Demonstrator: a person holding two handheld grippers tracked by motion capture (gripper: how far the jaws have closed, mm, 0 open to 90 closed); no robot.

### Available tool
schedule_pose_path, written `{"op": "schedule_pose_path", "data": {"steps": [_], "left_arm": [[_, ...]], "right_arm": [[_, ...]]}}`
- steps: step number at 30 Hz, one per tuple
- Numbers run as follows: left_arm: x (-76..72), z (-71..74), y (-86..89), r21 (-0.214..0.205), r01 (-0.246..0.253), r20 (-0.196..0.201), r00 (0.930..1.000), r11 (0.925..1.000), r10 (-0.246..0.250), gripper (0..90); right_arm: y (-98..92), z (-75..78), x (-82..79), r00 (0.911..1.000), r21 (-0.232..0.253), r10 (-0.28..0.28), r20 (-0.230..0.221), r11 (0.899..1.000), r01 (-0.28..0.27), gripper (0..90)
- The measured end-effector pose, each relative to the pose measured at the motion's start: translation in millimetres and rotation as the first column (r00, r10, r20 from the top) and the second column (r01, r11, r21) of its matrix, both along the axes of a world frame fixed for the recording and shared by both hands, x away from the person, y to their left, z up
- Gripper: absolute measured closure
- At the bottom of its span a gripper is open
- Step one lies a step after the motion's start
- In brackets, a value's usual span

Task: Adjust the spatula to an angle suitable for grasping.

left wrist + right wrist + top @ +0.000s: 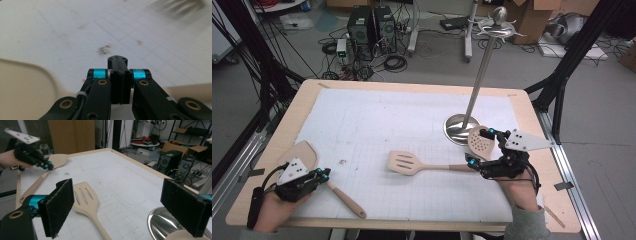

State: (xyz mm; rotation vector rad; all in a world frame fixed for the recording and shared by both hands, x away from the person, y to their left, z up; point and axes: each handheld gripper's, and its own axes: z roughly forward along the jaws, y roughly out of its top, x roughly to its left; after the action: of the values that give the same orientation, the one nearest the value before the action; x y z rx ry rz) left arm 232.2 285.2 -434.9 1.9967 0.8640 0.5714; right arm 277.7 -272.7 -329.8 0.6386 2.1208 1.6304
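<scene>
My left gripper (321,175) is shut with nothing in it, at the table's front left. It hovers over the neck of a solid wooden spatula (304,152), whose handle runs toward the front edge. In the left gripper view the shut gripper (117,61) points across the white mat, and the spatula head (22,90) lies at lower left. My right gripper (479,147) is open at the right. A slotted wooden spatula (404,162) lies mid-table, its handle reaching under those jaws. In the right gripper view the wide-open gripper (122,207) has the slotted spatula (85,200) on the mat between its pads.
A metal utensil stand (459,127) with hooks on top rises at the right of the mat. A perforated wooden spoon (479,142) lies against its base. The white grid mat (377,120) covers most of the table. Computer towers (372,30) and cables sit on the floor beyond.
</scene>
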Motion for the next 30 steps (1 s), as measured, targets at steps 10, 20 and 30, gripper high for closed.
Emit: {"op": "schedule_pose_path", "data": {"steps": [10, 20, 30], "left_arm": [[-40.8, -7.5, -21.3, 0.019, 0.136, -0.023, 0.9905, 0.9906, -0.135, 89.4], [-41.6, -20.3, -25.4, -0.037, 0.203, -0.08, 0.9754, 0.9784, -0.206, 89.4], [-16.3, -16.2, -46.1, 0.031, 0.183, -0.069, 0.9811, 0.9826, -0.181, 89.4]], "right_arm": [[0.7, 2.2, -2.3, 1.0, 0.005, 0.003, 0.007, 1.0, -0.003, 10.7], [-1.0, 2.1, -1.1, 1.0, 0.012, 0.002, 0.004, 1.0, -0.002, 10.7], [0.1, 1.8, -0.8, 1.0, 0.0, 0.002, 0.0, 1.0, -0.002, 10.7]]}}
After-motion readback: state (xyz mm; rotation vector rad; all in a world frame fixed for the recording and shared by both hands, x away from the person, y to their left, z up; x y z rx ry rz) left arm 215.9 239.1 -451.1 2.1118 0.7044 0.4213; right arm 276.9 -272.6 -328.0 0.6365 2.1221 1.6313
